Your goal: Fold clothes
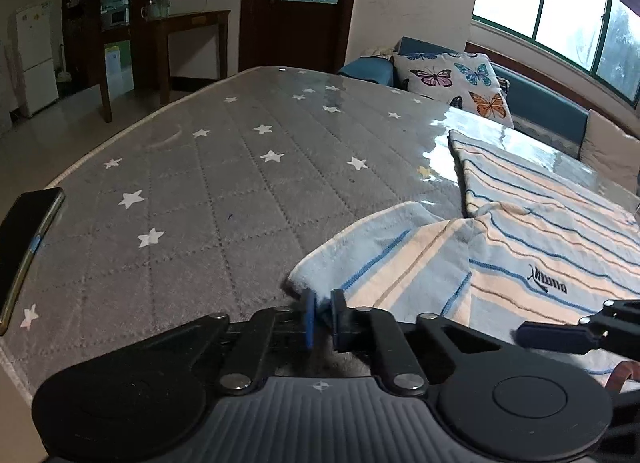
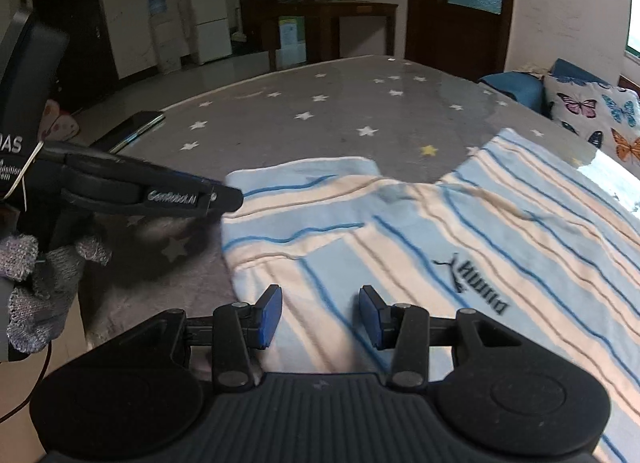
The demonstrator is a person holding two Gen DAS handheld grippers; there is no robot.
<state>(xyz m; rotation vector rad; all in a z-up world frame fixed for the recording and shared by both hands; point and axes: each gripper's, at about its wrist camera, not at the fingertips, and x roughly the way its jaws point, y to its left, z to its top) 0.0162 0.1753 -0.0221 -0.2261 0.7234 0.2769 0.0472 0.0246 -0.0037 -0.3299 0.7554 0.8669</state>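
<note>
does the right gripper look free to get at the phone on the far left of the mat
Probably not directly. The right gripper hangs open over the striped shirt, and the left gripper, seemingly clamping the shirt's edge, sits between it and the phone.

The garment [image 2: 460, 231] at the lower right of the right wrist view is pale blue and cream, crossed by thin blue and brown stripes, with a black logo. The cover [image 1: 224, 167] beneath it is grey, quilted in a diamond pattern and dotted with white stars. At the upper right of the left wrist view, a white cushion [image 1: 456, 81] carries purple, teal and orange butterflies. The finger pads [image 2: 269, 317] are blue.
</note>
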